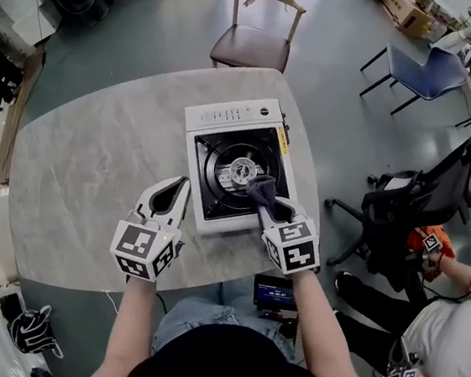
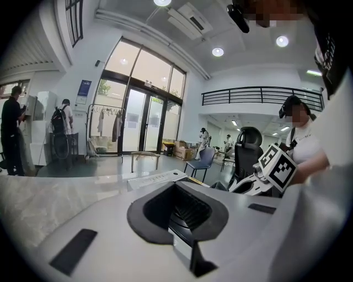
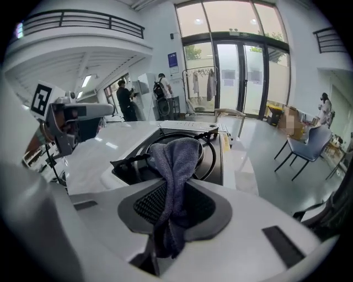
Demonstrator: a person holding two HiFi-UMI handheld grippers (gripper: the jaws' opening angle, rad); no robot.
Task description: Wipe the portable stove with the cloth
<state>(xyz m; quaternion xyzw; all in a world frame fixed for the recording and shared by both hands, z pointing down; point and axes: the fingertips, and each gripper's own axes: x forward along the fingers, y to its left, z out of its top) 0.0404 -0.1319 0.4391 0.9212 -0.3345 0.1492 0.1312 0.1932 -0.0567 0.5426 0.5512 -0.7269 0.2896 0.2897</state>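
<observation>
A white portable stove [image 1: 226,119] with a black burner top [image 1: 239,171] stands on the round marble table [image 1: 85,175]. My right gripper [image 1: 274,206] is shut on a grey-blue cloth [image 1: 261,190], which hangs over the near right part of the burner grate. In the right gripper view the cloth [image 3: 177,160] rises from between the jaws of my right gripper [image 3: 175,190], with the stove [image 3: 218,151] just beyond. My left gripper [image 1: 182,184] is shut and holds nothing, at the stove's near left edge. In the left gripper view, my left gripper [image 2: 177,186] points past the stove [image 2: 156,178].
Past the table's far edge stands a wooden chair [image 1: 253,46]; a blue chair [image 1: 428,73] is at the back right. A black office chair [image 1: 424,201] and a seated person [image 1: 448,326] are close on the right. A small dark device [image 1: 274,293] rests on my lap.
</observation>
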